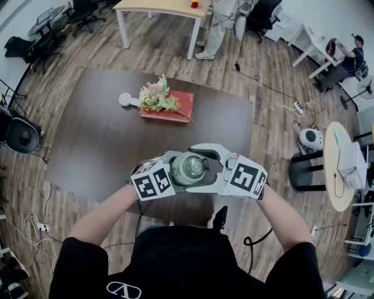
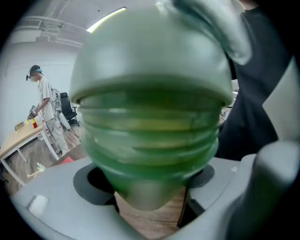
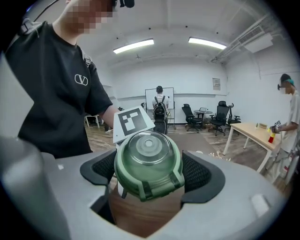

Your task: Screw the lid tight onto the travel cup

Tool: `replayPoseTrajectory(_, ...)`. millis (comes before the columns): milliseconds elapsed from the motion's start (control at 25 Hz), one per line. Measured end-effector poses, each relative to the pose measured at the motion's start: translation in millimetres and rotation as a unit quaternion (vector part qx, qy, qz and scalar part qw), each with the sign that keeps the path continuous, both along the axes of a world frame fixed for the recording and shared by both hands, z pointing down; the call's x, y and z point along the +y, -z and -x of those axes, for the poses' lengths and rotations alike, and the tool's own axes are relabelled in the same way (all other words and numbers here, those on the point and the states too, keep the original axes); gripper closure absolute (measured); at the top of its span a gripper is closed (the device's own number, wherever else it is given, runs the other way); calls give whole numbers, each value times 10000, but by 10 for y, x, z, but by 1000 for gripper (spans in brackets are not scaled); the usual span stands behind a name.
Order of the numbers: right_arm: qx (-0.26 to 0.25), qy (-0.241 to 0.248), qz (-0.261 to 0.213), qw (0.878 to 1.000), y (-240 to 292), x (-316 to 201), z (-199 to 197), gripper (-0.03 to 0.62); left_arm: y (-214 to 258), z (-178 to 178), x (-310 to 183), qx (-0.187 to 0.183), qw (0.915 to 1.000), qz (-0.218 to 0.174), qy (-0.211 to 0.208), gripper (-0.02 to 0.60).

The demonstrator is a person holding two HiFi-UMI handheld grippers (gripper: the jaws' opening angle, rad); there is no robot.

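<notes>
I hold both grippers up close to my chest, over the near edge of the dark table (image 1: 105,140). A green travel cup (image 2: 150,131) with screw threads fills the left gripper view, and my left gripper (image 2: 150,187) is shut on it. The green lid (image 3: 149,161) with a clear domed top sits between the black pads (image 3: 199,173) of my right gripper (image 3: 149,176), which is shut on it. In the head view the lid (image 1: 190,166) sits between the left gripper (image 1: 177,170) and the right gripper (image 1: 205,169), facing up. How far the lid is threaded on I cannot tell.
A red book with a spray of flowers (image 1: 166,105) and a small white round object (image 1: 125,99) lie at the table's far side. People stand by a light wooden table (image 1: 163,7) beyond. A round side table (image 1: 336,169) is at the right, and cables lie on the floor.
</notes>
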State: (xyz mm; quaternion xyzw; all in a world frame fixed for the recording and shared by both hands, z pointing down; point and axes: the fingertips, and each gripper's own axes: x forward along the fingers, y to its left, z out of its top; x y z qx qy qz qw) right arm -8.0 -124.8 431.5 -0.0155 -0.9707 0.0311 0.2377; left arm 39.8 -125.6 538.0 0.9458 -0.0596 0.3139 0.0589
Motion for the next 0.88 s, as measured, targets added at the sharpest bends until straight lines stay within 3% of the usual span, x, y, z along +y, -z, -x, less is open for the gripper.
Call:
replayPoseTrajectory(160, 265, 87, -51, 9996, 108, 55, -22, 149, 119, -33, 54, 20, 10000, 0, -68, 181)
replayPoseTrajectory(360, 703, -958, -198, 9927, 142, 19, -46, 149, 209, -76, 34, 150, 9997, 12, 202, 181)
replayPoseTrajectory(560, 706, -2796, 116, 9575, 129, -55, -124, 148, 267, -162, 52, 290, 9991, 99, 310, 181)
replayPoseTrajectory(680, 416, -3487, 200, 9361, 138, -74, -165, 148, 262, -184, 82, 354, 9988, 151, 317, 181)
replayPoseTrajectory(760, 255, -3570, 148, 9336, 166, -64, -172, 148, 269, -187, 96, 376, 9988, 157, 289, 181)
replayPoseTrajectory(880, -206, -3223, -9, 9464, 326, -11, -172, 148, 313, -176, 89, 457, 9986, 135, 225, 181)
